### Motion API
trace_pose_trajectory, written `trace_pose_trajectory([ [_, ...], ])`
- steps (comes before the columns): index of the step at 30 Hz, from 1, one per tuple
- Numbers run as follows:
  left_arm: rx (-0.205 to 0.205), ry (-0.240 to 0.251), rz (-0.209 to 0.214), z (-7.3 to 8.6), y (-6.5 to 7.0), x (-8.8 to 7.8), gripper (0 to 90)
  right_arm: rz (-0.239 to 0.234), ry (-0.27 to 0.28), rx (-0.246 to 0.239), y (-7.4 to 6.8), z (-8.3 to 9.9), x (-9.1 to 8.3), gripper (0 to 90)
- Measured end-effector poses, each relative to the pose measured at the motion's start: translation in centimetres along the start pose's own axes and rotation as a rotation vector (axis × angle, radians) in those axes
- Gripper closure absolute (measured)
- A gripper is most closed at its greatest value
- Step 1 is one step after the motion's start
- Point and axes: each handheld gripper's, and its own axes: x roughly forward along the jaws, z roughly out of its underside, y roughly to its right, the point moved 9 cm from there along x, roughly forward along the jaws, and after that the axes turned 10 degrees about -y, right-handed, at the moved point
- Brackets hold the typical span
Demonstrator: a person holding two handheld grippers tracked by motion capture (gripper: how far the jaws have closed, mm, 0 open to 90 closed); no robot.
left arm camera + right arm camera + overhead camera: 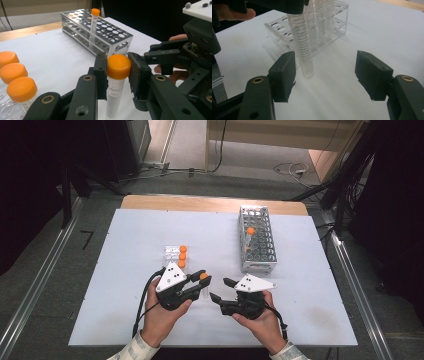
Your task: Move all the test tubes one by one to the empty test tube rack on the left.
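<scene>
The left gripper [117, 72] has its two black jaws closed on the orange screw cap of a clear plastic graduated tube [115, 92], which hangs upright between them with its rounded tip clear of the white table top [62, 65]. The right gripper [325, 72] stands with its jaws well apart and holding nothing; the tube's lower end [305, 62] hangs just ahead of them, nearer its left-hand jaw, with the clear plastic rack [322, 35] behind it.
</scene>
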Motion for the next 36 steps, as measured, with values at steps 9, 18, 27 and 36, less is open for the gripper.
trace_pose_trajectory([
  [9,-0.009,0.012,-0.005,-0.2,-0.3,-0.5,70.5,0.005,-0.007,0.004,0.2,0.4,-0.2,32.1],
  [18,-0.016,0.033,-0.011,-0.8,-0.8,-1.3,70.5,0.009,-0.004,0.008,0.4,0.4,-0.4,32.2],
  [27,-0.022,0.045,-0.017,-1.1,-1.2,-1.9,70.5,0.011,-0.006,0.01,0.4,0.5,-0.3,32.2],
  [36,-0.033,0.053,-0.025,-1.3,-1.6,-2.3,70.5,0.012,-0.006,0.015,0.5,0.5,-0.4,32.2],
])
